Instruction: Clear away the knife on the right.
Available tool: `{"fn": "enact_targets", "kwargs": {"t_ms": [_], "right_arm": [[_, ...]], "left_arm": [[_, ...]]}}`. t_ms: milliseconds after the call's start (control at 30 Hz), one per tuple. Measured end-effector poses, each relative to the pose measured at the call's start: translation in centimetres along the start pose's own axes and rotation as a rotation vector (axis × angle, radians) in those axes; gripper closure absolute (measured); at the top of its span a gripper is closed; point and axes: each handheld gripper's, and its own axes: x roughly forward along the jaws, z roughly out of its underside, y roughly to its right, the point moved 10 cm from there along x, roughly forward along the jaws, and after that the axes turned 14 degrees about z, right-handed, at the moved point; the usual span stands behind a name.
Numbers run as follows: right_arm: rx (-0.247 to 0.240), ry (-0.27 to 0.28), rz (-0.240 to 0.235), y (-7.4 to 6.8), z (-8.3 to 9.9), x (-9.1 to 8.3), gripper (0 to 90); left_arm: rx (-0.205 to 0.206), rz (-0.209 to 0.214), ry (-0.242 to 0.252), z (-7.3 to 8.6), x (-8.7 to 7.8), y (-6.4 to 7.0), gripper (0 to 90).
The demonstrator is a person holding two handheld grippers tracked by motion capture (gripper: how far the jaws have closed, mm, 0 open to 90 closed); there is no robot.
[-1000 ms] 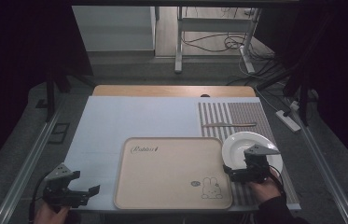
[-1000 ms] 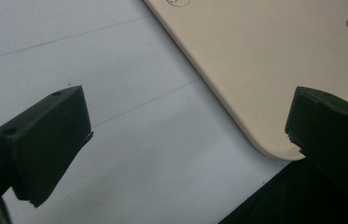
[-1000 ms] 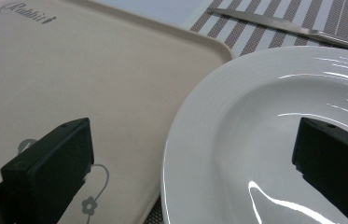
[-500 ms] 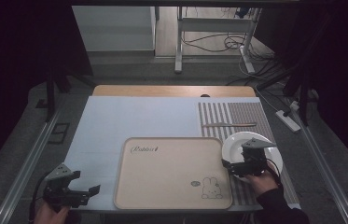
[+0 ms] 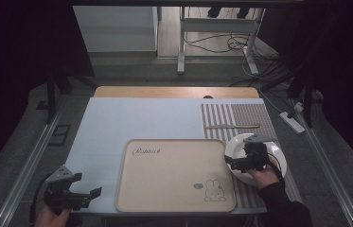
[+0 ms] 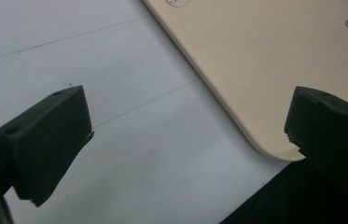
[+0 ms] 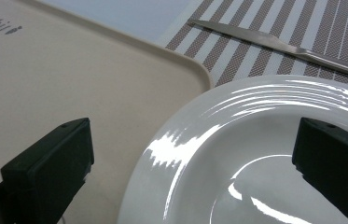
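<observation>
Right gripper: jaws wide apart, nothing held, straddling near rim of glossy white round ceramic plate, directly ahead. Advisable: lower 1 jaw under rim, avoid beige plastic tray leftward.

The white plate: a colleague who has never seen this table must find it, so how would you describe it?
Start at the big beige tray with the rabbit drawing at the table's near edge. Just beyond its right edge, on the striped mat, lies the white plate, under the right gripper. It is the only round, glossy thing there; the knife beyond it is thin and straight.
</observation>
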Motion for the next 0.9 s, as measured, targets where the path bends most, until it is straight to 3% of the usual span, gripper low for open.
{"fn": "enact_targets", "kwargs": {"t_ms": [400, 833, 900], "right_arm": [[0.008, 0.005, 0.016, 1.3, -1.6, 1.3, 0.0], [0.022, -0.045, 0.045, 2.6, -2.0, 3.1, 0.0], [0.006, -0.055, 0.051, 2.7, -2.3, 3.5, 0.0]], "left_arm": [[0.003, 0.002, -0.001, 0.0, 0.0, 0.0, 0.9], [0.004, 0.002, -0.001, 0.0, 0.1, 0.0, 0.7], [0.005, 0.002, -0.002, -0.1, 0.1, 0.0, 0.7]]}}
